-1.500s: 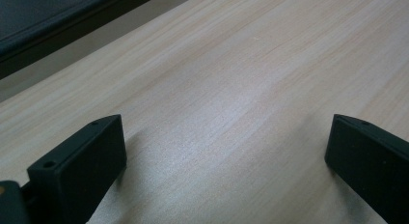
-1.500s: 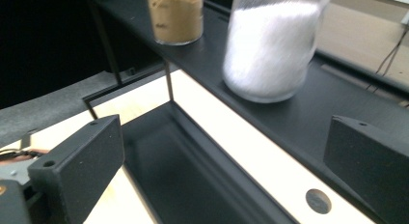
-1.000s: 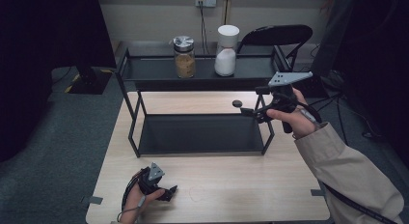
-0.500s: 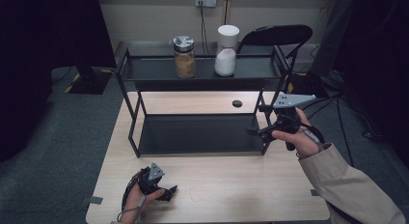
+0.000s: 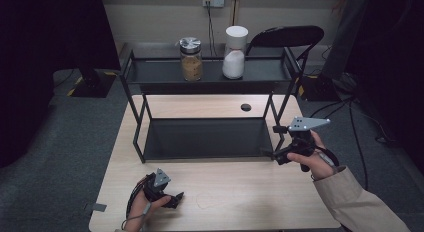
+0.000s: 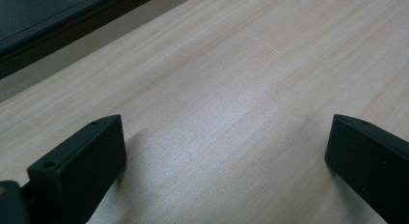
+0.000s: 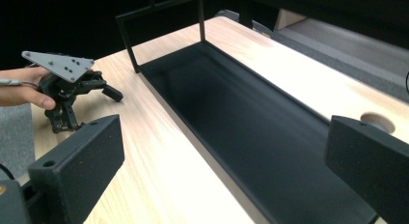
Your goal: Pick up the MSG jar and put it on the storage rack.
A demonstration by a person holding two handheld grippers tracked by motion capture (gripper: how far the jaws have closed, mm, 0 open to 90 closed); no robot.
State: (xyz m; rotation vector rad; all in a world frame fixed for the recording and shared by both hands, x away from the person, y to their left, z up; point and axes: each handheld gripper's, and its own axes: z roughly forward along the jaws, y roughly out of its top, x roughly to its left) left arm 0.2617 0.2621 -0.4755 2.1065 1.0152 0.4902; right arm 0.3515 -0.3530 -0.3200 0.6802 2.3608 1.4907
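The right hand-held gripper (image 5: 272, 153), jaws wide apart and empty, is drawing back and down from the rack (image 5: 205, 138) toward the table (image 5: 250, 202), suggesting a completed placement, while the left hand-held gripper (image 5: 175, 198), also open and empty, is resting on the table.

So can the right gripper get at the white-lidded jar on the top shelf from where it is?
Probably yes. The right gripper, jaws open and empty, sits by the rack's right end; the white-lidded jar stands on the open top shelf, nothing above it.
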